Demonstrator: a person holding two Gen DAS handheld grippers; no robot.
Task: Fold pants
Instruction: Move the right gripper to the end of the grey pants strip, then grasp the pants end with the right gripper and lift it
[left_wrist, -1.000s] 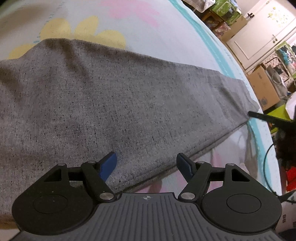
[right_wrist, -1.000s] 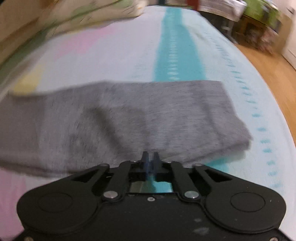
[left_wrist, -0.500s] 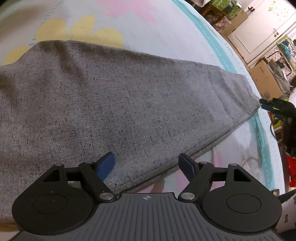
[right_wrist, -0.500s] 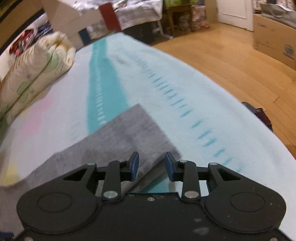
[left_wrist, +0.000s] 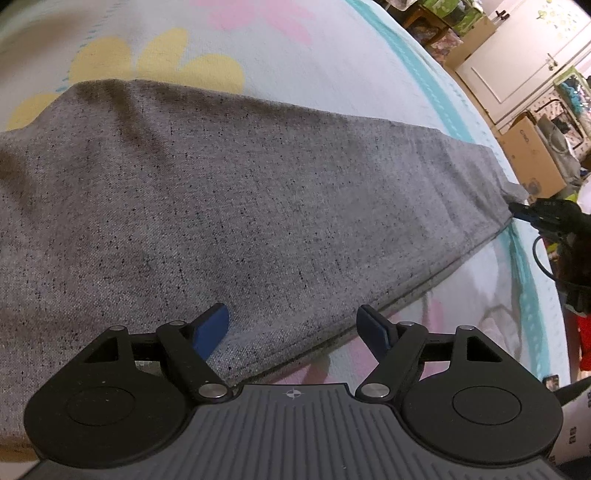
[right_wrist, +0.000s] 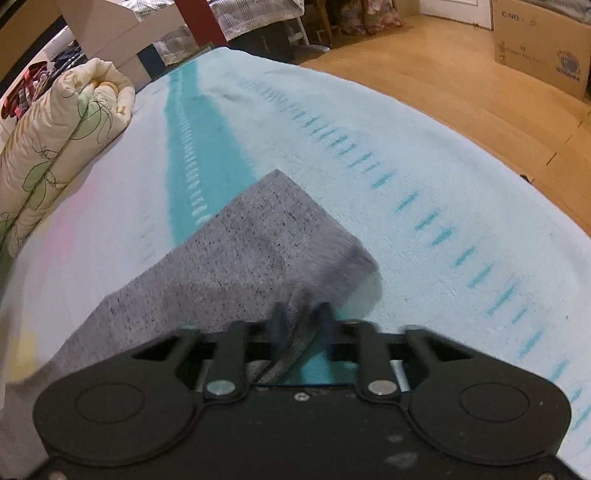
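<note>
The grey pants (left_wrist: 258, 206) lie flat across the bed (left_wrist: 332, 62), their near hem between the wide-spread fingers of the released left claw (left_wrist: 293, 326), while the right claw (right_wrist: 301, 314) is closing on the leg-end corner bunched between its fingers.

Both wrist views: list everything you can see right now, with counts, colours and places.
pants: one, grey, flat on the bed, folded lengthwise
bedspread: one, pale with teal stripes and pink and yellow flowers, under the pants
quilt: one, cream floral, rolled at the bed's far left edge
cardboard boxes: at least two, brown, on the wooden floor
door: white, far right
left gripper: open over the pants' near edge
right gripper: closing on the pants' hem corner
</note>
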